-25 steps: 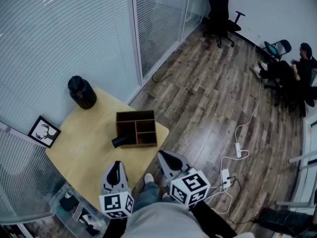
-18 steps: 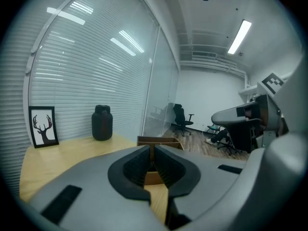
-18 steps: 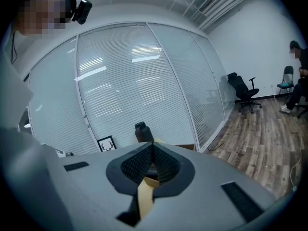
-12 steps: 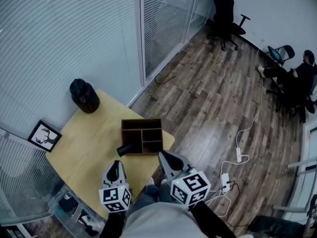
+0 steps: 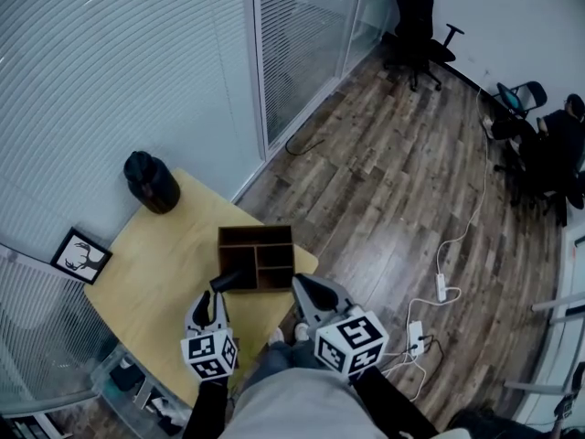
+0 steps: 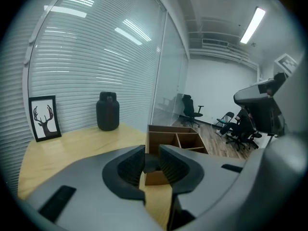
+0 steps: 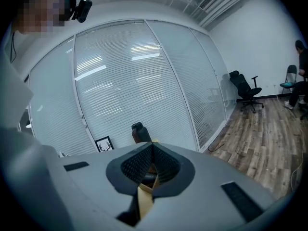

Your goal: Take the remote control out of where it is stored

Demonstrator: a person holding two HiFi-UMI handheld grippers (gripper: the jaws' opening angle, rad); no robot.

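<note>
Your left gripper [image 5: 212,300] is low in the head view, left of the middle. Its two jaws stand a little apart and have just been opening. They pinch nothing.

The remote control [image 5: 228,282] is black. One end of it sticks out at the lower left corner of the wooden box [image 5: 274,236]. The rest of it goes into the long slot on the left side of the box. The box sits on the yellow table [image 5: 155,273], near the table's right edge.

The remote control is just above the tips of your left gripper in the head view, very near them. In the left gripper view you can see its dark end through the gap between the jaws, with the box corner under it. The pads do not press on it.

Your right gripper [image 5: 298,283] is to the right of the left one, just below the right part of the box. Its jaws are pressed together, with nothing held. The remote control is to its left, near but not touching.

A black jar [image 5: 151,183] stands at the upper left of the table.
</note>
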